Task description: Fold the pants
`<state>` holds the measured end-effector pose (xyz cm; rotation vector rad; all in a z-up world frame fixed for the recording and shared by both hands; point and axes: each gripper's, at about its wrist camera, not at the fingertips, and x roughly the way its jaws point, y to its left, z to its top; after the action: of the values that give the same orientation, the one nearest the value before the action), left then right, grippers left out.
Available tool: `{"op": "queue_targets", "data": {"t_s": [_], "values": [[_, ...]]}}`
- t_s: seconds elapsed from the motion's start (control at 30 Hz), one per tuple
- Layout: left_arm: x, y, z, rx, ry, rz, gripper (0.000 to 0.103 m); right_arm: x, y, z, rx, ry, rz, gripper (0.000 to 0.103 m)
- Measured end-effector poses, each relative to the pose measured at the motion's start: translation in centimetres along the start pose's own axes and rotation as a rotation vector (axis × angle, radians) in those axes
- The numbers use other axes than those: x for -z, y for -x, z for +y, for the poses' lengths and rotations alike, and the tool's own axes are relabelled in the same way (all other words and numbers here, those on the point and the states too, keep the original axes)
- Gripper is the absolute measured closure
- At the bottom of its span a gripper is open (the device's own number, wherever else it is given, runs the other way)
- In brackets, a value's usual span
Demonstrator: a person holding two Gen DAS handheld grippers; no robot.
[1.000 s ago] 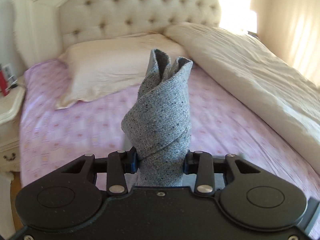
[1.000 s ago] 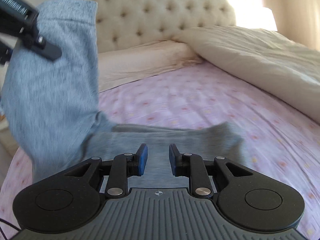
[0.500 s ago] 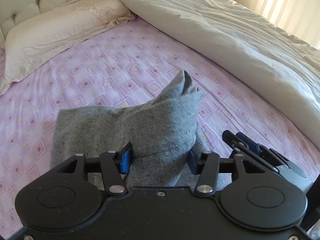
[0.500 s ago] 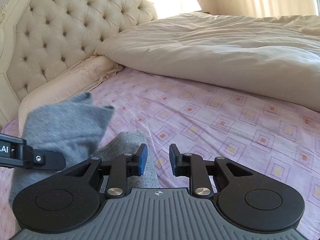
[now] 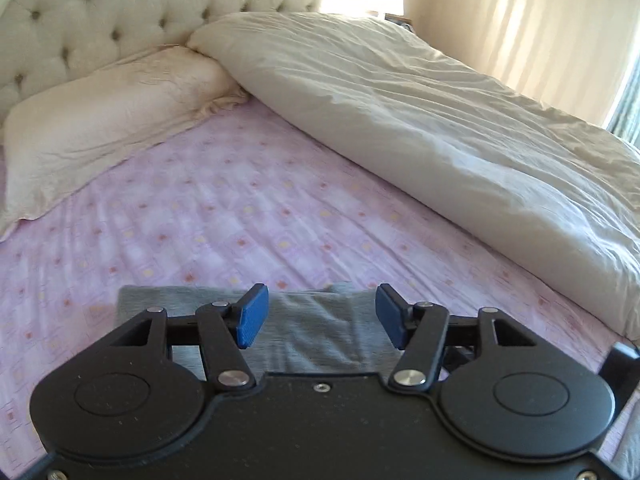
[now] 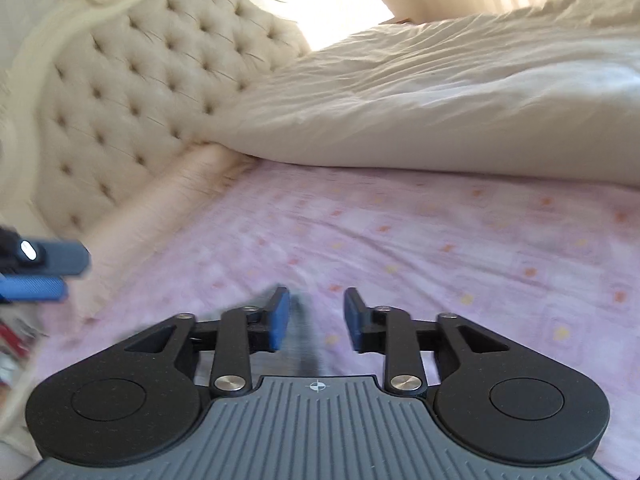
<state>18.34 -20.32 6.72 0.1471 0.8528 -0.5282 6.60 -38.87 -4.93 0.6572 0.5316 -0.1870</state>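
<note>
The bed (image 5: 248, 216) is covered by a pink patterned sheet. On it are laid folded grey pants (image 5: 320, 328), a cream pillow (image 5: 104, 120) and a bunched cream duvet (image 5: 440, 120).

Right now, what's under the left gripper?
The gray pants lie flat on the pink sheet beneath the open left gripper. The gripper body hides their near part, so the fold can't be checked.

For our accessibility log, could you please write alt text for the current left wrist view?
The open left gripper hovers over folded grey pants lying on a pink patterned bedsheet, gripping nothing. Beyond lie a cream pillow, a rumpled cream duvet on the right, and a tufted headboard.
</note>
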Motion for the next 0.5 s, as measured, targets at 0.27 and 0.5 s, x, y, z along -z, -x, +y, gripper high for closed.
{"op": "queue_targets", "data": {"t_s": [0.27, 0.5], "values": [[6.2, -1.0, 8.8, -0.221, 0.057, 0.103, 0.04, 1.6, -3.2, 1.0, 0.014, 0.025, 0.194, 0.051], [11.8, -0.4, 15.0, -0.303, 0.128, 0.188, 0.041, 3.0, -4.0, 3.7, 0.033, 0.161, 0.2, 0.053]]}}
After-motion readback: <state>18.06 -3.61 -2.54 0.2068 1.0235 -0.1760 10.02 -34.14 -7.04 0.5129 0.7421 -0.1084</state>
